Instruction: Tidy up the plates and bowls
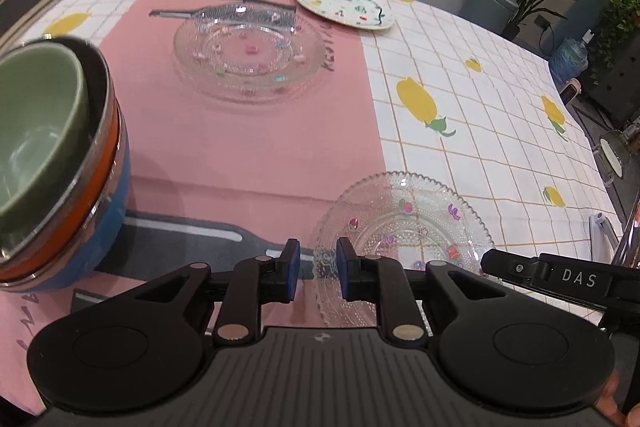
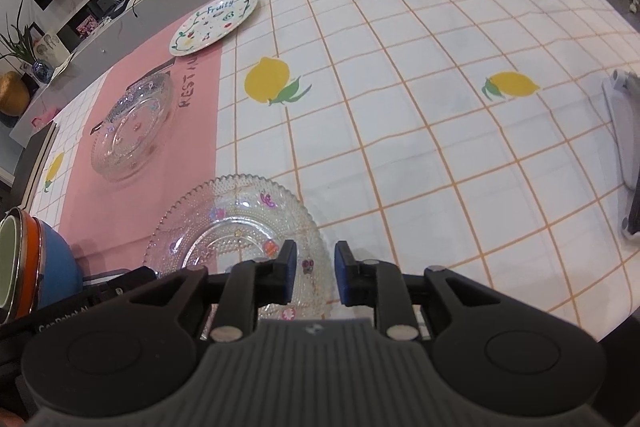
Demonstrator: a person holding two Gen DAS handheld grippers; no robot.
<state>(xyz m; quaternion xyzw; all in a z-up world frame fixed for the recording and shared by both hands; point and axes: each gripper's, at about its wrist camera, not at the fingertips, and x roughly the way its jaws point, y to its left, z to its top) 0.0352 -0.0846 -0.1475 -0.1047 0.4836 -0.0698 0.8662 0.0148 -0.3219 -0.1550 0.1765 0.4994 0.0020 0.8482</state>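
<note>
Lemon-print tablecloth [image 2: 400,107] with two glass plates [image 2: 236,227], one painted plate [image 2: 214,23], three nested bowls [image 1: 52,163]; both grippers' fingers [image 1: 290,267] parted, empty

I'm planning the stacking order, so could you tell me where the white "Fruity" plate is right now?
The white "Fruity" plate lies at the table's far side, on the pink mat's edge, just beyond the larger glass plate.

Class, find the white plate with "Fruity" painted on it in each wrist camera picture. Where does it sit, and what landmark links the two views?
Left wrist: white plate, upper middle, right of centre, at the pink mat's far right corner.
Right wrist: white plate, upper left, at the same mat corner.
Shared landmark: the larger glass plate on the pink mat.
</note>
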